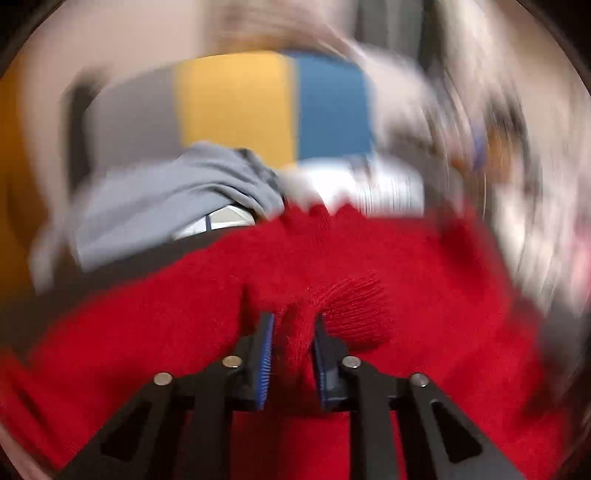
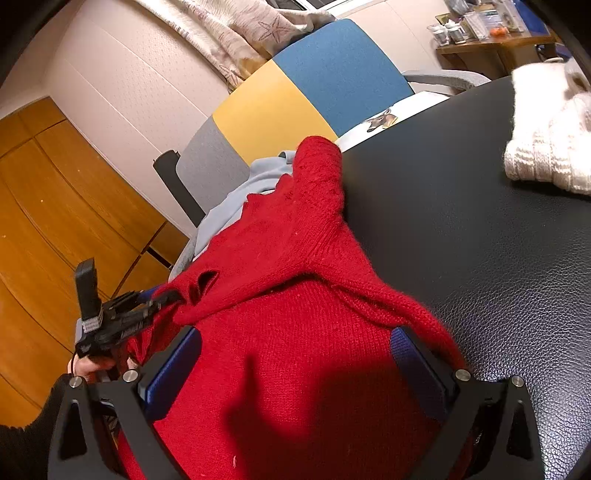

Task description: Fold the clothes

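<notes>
A red knitted sweater (image 2: 295,295) lies crumpled on the black leather-look table (image 2: 461,221), one sleeve reaching toward the far edge. My right gripper (image 2: 295,354) hovers over it, open wide, its blue pads (image 2: 173,362) on either side of the fabric. At the left of the right wrist view my left gripper (image 2: 155,306), held by a hand, clamps the sweater's edge. The left wrist view is smeared by motion, but the left gripper (image 1: 294,325) is shut on a pinch of the red sweater (image 1: 332,258) between its blue pads.
A white knitted garment (image 2: 546,140) lies at the table's far right. Behind the table stands a grey, yellow and blue chair (image 2: 295,96) with a pale blue garment (image 2: 251,188) draped on it. Wooden doors (image 2: 55,221) are at the left and a cluttered side table (image 2: 480,33) at the back right.
</notes>
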Motion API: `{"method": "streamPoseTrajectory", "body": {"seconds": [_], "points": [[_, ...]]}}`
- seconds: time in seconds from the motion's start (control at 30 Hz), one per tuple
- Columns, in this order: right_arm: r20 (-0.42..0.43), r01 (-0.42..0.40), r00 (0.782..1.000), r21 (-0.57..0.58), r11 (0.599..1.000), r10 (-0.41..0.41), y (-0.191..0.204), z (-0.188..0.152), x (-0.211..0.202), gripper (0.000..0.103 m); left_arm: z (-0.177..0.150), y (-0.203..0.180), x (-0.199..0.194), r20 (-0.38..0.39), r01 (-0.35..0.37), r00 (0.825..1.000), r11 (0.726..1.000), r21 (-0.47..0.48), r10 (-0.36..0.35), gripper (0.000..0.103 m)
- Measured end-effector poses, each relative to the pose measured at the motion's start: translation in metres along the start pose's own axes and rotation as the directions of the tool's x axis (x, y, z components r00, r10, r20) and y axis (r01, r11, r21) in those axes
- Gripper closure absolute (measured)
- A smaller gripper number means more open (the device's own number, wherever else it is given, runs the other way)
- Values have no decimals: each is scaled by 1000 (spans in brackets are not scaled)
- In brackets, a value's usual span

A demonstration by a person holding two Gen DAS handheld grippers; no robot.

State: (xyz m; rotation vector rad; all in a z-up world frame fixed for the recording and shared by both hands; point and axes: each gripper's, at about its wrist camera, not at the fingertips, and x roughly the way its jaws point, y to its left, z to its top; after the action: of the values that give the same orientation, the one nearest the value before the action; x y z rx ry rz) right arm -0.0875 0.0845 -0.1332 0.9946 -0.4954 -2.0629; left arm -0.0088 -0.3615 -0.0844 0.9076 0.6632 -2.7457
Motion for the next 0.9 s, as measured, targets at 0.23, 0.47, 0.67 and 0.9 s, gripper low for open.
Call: {"method": "streamPoseTrajectory", "body": {"seconds": [0.23,0.47,0.67,0.9], "points": [[3,-1,1000,2,1000,1,1,-3,0,0,-68,106,-40,91,185,982,758,-626,-164,76],[0,11,1000,0,1000,-11,5,-3,1,0,-66,122,-46,75,201,977,756,-623,-198,49],[-3,18,1000,1,1000,-18,6,-2,2,0,-21,130,-40,81,33,997,853,-521,10,44],[-6,24,1000,-4,1000,-24,6,-2,4,0,0,108,-19,-9,-34,999,935,-353,32,47]]}}
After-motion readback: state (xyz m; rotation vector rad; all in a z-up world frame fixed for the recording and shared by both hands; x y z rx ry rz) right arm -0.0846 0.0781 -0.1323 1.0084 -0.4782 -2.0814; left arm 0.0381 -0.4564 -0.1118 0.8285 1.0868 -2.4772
